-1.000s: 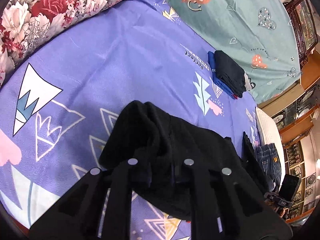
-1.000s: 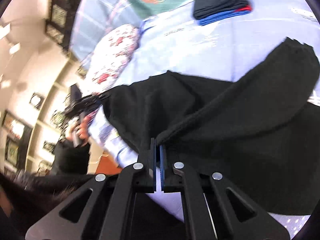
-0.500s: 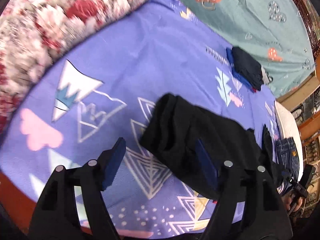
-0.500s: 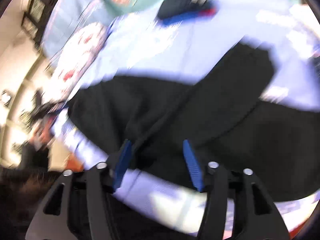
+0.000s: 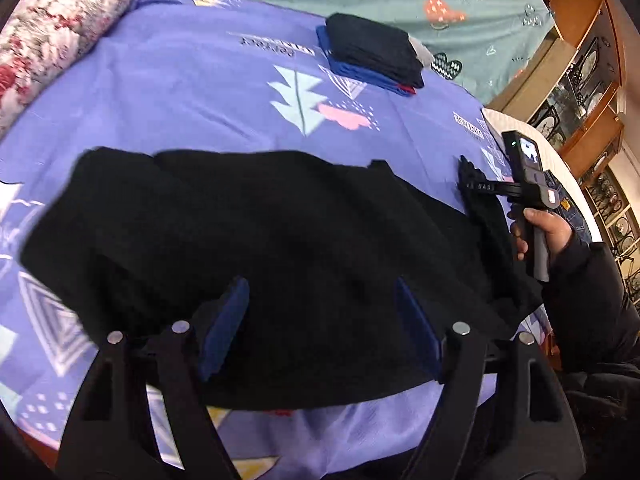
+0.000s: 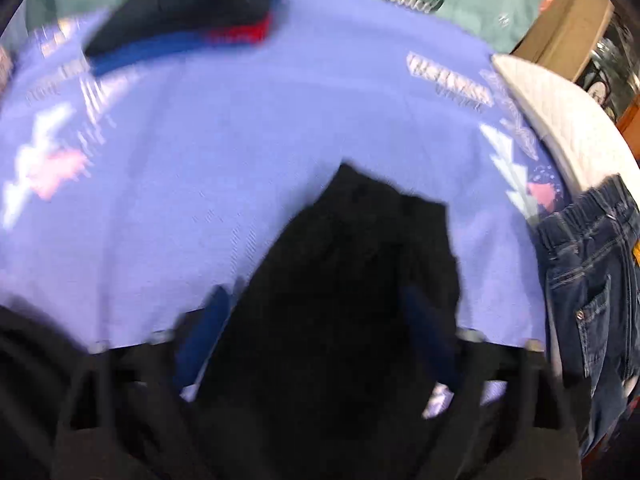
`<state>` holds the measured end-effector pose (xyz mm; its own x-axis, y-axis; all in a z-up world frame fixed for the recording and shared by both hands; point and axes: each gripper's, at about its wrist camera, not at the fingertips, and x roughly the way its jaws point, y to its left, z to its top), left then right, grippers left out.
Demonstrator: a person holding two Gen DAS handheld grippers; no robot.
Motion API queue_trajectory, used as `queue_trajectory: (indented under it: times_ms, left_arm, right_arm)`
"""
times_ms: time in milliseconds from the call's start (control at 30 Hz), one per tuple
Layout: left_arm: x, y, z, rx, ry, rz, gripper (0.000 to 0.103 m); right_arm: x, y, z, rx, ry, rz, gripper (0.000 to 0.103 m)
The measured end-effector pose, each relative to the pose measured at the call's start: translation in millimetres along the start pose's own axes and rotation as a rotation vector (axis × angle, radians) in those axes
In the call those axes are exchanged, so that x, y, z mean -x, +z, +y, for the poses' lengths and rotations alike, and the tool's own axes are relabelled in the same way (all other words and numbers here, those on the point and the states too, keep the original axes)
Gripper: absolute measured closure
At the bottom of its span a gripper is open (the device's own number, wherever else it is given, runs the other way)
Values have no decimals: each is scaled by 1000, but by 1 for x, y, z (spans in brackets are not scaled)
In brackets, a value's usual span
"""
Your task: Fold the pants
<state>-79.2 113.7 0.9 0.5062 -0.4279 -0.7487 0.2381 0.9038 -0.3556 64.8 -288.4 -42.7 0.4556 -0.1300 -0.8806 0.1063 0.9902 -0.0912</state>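
Black pants (image 5: pixel 260 232) lie folded in a wide band across the purple bed sheet (image 5: pixel 180 92). My left gripper (image 5: pixel 320 312) hovers over their near edge; its jaws are opening and the blue pads (image 5: pixel 224 320) stand wide apart, gripping nothing. A hand (image 5: pixel 544 232) holds my right gripper (image 5: pixel 468 176) at the pants' right end. In the blurred right wrist view, my right gripper (image 6: pixel 316 320) straddles a narrow end of the black pants (image 6: pixel 360 264). Its jaws are closing with the cloth between the pads, which do not visibly press on it.
A stack of folded dark, blue and red clothes (image 5: pixel 372 56) sits farther back on the sheet. Blue jeans (image 6: pixel 592 280) lie at the right edge by a white mattress (image 6: pixel 560 120). A floral pillow (image 5: pixel 56 28) is at the back left, and wooden cabinets (image 5: pixel 580 60) stand at the right.
Both grippers were shut on the black pants and have let go and opened. The pants now lie flat on the sheet. The right gripper has tipped down over their right end.
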Motion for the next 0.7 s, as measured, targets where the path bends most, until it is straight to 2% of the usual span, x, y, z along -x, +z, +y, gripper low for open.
queue_trajectory:
  times_ms: [33, 67, 100, 200, 233, 267, 333, 400, 433, 467, 533, 567, 600, 633, 667, 700]
  left_arm:
    - [-5, -1, -2, -4, 2, 4, 26]
    - [-10, -1, -3, -11, 3, 10, 26]
    - [-15, -1, -3, -17, 2, 17, 26]
    - [-26, 1, 0, -13, -26, 21, 20]
    - [-29, 1, 1, -10, -37, 14, 17]
    - [-30, 1, 1, -11, -43, 9, 16]
    - [-37, 1, -1, -21, -60, -3, 12]
    - [-42, -1, -2, -36, -71, -14, 12]
    - [-44, -2, -3, -45, -74, -20, 11]
    - [-46, -3, -3, -60, -73, -28, 10]
    - [-51, -5, -7, -89, -60, -33, 8]
    - [-52, -6, -10, -103, -54, -32, 7]
    - [-52, -5, -12, -111, -55, -30, 6]
    - [-54, -4, -12, -114, -55, -25, 5]
    - [-55, -3, -13, -113, -52, -19, 5]
    - [-55, -3, -14, -117, -45, -14, 5]
  right_arm:
    - [-2, 1, -2, 4, 48, 5, 97]
    - [1, -2, -10, 2, 68, 15, 99]
    - [9, -5, -23, -19, 86, -11, 99]
    - [61, -19, -85, -151, 200, -185, 99]
    - [93, -33, -121, -237, 271, -288, 99]
    - [113, -44, -141, -288, 302, -350, 99]
    - [163, -90, -195, -406, 352, -514, 99]
    - [186, -137, -224, -481, 395, -596, 99]
    - [187, -156, -231, -505, 413, -605, 99]
    - [178, -183, -236, -539, 422, -572, 99]
    - [146, -222, -236, -600, 413, -447, 99]
    - [116, -246, -236, -646, 406, -349, 99]
    - [97, -260, -237, -687, 412, -290, 99]
    - [91, -270, -236, -709, 426, -275, 99]
    - [90, -278, -236, -727, 452, -308, 99]
    - [93, -275, -233, -712, 442, -314, 99]
